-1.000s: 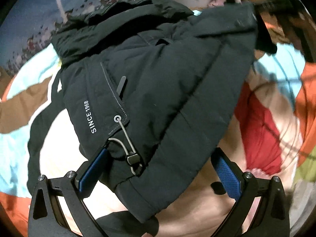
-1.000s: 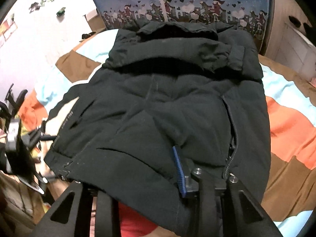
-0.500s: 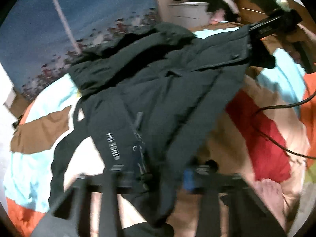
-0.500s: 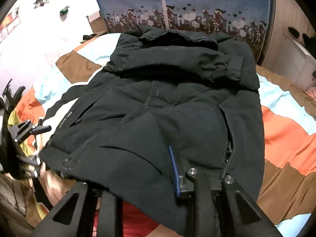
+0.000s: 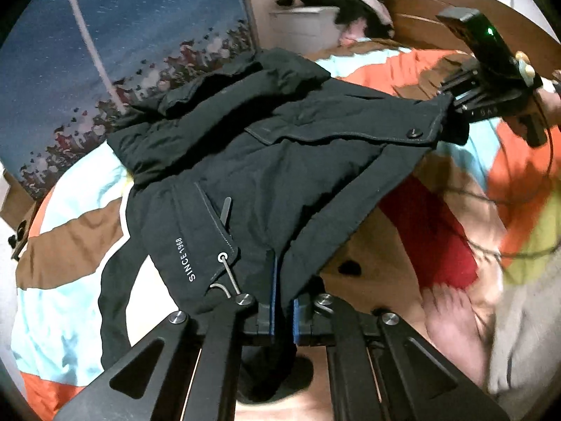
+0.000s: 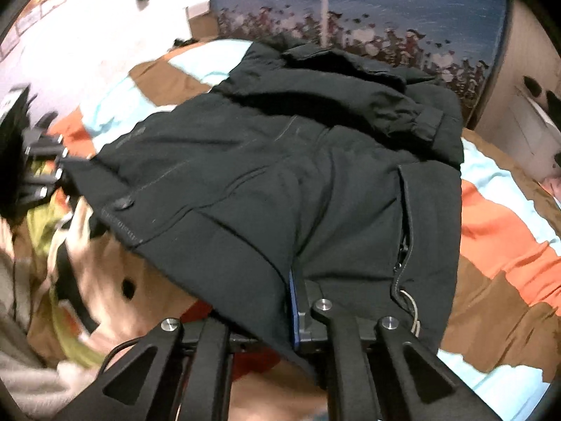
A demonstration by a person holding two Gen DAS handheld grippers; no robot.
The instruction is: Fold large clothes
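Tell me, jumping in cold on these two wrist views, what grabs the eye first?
The big black jacket, spread mid-frame over the patchwork bedspread. Its near hem is lifted: the left gripper pinches it beside the white "SINCE 1968" print, and the right gripper's jaws are closing on the hem near the zip.

Both wrist cameras look steeply down, close over the shared jacket (image 5: pixel 280 161) hem
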